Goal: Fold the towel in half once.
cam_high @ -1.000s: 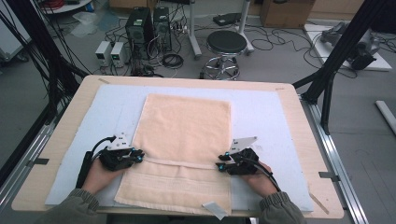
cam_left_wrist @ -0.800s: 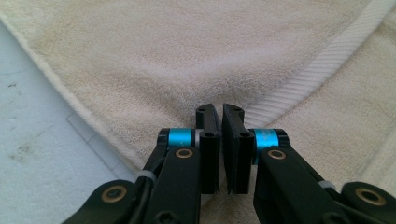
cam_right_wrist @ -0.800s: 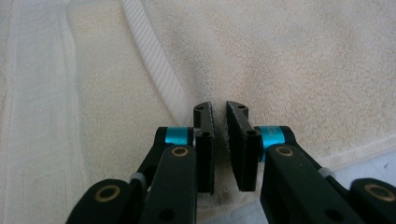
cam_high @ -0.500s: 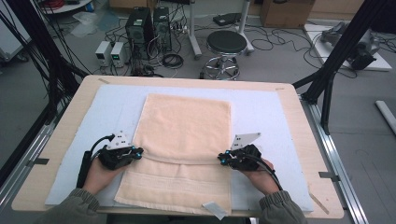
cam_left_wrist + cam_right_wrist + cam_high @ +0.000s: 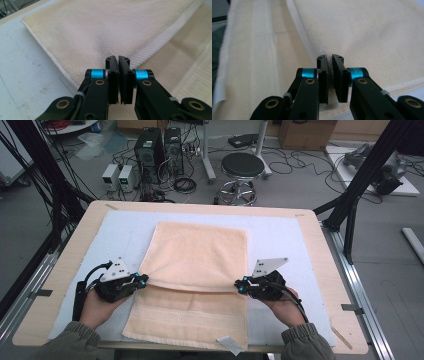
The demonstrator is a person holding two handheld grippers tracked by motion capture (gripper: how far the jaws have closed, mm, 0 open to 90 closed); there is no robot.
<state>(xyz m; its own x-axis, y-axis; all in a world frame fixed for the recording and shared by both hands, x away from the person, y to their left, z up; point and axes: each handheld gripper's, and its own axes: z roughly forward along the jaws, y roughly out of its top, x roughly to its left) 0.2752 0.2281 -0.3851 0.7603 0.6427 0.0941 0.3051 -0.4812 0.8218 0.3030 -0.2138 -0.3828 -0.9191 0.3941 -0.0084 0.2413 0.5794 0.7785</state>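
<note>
Both tongs, left point(image 5: 141, 281) and right point(image 5: 239, 286), have risen since the earlier frame, each clenched on a side edge of the peach towel point(image 5: 197, 255) spread on the bench point(image 5: 320, 245), lifting a crease, apparently for folding.

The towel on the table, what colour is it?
The towel is pale peach with a ribbed band along its edge, clearest in the left gripper view.

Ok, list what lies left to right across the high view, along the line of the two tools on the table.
Wooden table edge → pale blue mat → left tool, shut on the towel's left edge → peach towel → right tool, shut on its right edge → wooden table edge again.
</note>
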